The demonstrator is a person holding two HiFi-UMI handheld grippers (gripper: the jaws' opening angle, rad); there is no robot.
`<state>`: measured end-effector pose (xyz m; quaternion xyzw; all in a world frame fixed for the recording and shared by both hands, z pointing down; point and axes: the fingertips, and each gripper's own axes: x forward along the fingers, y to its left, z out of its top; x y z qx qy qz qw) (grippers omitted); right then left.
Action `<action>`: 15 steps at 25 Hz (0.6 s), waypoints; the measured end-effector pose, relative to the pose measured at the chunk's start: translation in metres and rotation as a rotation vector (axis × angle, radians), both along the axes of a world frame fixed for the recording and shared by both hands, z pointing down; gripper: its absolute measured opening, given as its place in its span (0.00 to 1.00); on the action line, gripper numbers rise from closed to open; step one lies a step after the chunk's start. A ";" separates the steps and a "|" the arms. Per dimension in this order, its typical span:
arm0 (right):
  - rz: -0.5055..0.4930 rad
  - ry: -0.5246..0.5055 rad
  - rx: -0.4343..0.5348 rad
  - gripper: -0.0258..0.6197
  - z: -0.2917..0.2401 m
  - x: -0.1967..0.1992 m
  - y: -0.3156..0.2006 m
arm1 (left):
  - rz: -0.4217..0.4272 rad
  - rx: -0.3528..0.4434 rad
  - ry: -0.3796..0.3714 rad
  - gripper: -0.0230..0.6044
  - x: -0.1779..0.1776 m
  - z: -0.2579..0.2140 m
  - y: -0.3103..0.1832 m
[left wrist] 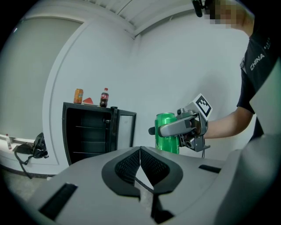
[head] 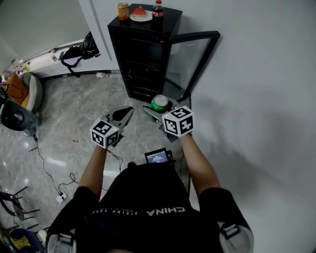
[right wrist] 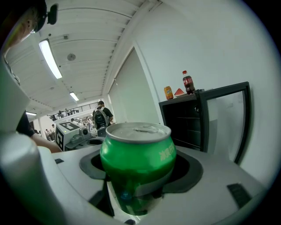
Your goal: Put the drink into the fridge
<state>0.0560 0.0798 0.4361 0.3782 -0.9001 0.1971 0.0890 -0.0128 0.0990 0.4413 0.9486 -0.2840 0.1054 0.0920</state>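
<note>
"Drink can [right wrist: 137,158]: position and hold, please."

"Right hand-held gripper [head: 155,109] is pinching it, one jaw on each side of the lower body. Can upright, lid uppermost. In the head view it sits just right of centre, carried in the air above the floor [head: 74,113], short of the fridge [head: 140,59]."

"And the other one?"

"Left hand-held gripper [left wrist: 139,159] has its jaws pressed together on nothing. It hangs just left of the can, apart from it."

"Handling?"

"Judgement only. Lid looks unopened, so likely full: moderate weight, rigid under a light squeeze. The wall is thin, smooth and round, so it may slip or rotate between the pads, and hard pressure would dent it. Best hold is the straight wall at mid-height, as now or slightly higher. Avoid the tapered shoulder and the rim. Keep it upright."

"Destination?"

"Fridge stands at upper centre of the head view, black, with its glass door [head: 192,57] swung wide to the right and dark shelves exposed. Whether anything lies on them I cannot tell. On its top are an orange can [head: 123,11], a plate [head: 134,18] with a red slice, and a cola bottle [head: 157,9]. None bear on this task."

"Risk?"

"Clipping the door edge or a shelf front on entry. Set the can down flat before release."
</note>
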 end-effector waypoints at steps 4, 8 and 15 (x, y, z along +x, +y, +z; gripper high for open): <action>-0.005 -0.010 -0.007 0.57 0.001 0.003 0.000 | -0.005 -0.015 -0.019 0.06 0.000 0.007 0.001; -0.014 -0.010 -0.013 0.57 0.004 0.010 0.001 | -0.021 -0.033 -0.018 0.06 0.007 0.008 0.001; -0.026 -0.024 -0.022 0.57 0.010 0.035 -0.005 | -0.054 -0.044 -0.046 0.06 0.023 0.017 -0.005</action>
